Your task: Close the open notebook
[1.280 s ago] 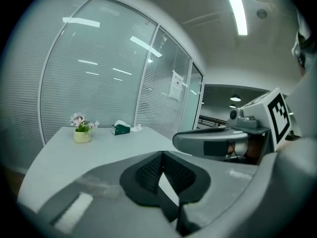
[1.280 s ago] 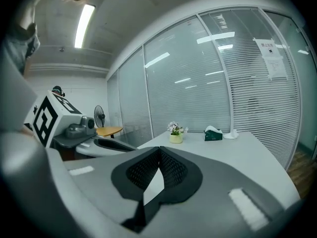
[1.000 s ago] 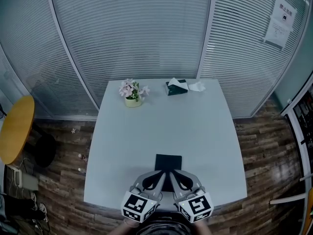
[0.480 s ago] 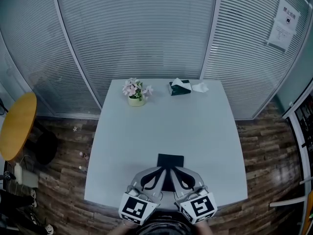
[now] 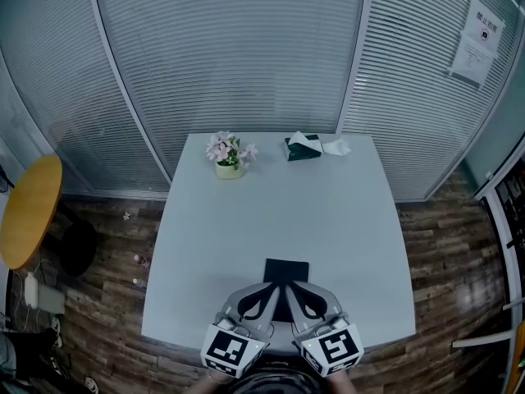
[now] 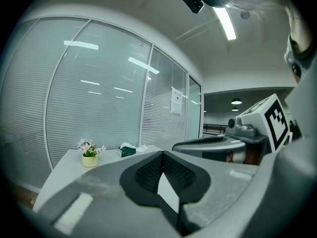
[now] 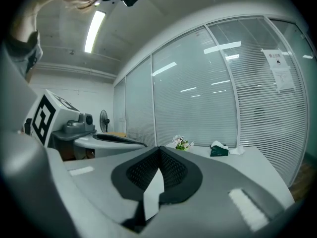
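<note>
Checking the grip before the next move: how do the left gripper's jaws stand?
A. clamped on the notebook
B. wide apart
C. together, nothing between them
C: the left gripper view shows the left gripper with its jaws closed together and nothing pinched. The notebook lies flat, outside them.

The right tongs (image 7: pixel 158 150) were pressed together with nothing between them, their tips just below and left of the flowers (image 7: pixel 183 143). A tissue box (image 7: pixel 218 150) sat right of the flowers on the table (image 7: pixel 257 168). The left tongs (image 7: pixel 133 142) and a fan (image 7: pixel 103 119) were left of the flowers.
</note>
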`<state>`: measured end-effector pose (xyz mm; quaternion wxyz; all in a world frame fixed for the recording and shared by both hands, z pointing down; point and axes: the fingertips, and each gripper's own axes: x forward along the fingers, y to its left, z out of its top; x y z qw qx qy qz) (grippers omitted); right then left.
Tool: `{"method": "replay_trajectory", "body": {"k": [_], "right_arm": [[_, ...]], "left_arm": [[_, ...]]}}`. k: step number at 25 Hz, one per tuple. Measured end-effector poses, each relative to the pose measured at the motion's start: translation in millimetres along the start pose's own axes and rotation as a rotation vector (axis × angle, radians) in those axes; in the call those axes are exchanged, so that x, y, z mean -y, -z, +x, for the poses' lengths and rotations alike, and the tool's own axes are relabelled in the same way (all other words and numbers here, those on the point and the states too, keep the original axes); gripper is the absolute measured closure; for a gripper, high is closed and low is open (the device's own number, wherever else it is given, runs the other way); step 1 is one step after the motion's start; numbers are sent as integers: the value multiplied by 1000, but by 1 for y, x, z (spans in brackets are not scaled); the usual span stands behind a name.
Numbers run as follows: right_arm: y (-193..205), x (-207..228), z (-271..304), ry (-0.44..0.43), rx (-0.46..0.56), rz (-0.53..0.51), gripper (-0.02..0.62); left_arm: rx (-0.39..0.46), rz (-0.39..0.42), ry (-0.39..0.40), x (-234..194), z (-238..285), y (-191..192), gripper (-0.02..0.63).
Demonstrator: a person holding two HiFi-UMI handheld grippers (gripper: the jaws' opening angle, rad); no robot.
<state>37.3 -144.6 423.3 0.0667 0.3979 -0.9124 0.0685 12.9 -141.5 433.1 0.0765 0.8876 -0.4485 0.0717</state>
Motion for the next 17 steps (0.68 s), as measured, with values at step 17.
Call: {"method": "replay_trajectory", "body": {"k": [17], "right_arm": [[5,-3,1,-6,-29,-3,595]], "left_arm": [[-11,-45,11,-1,2,8,603]]}}
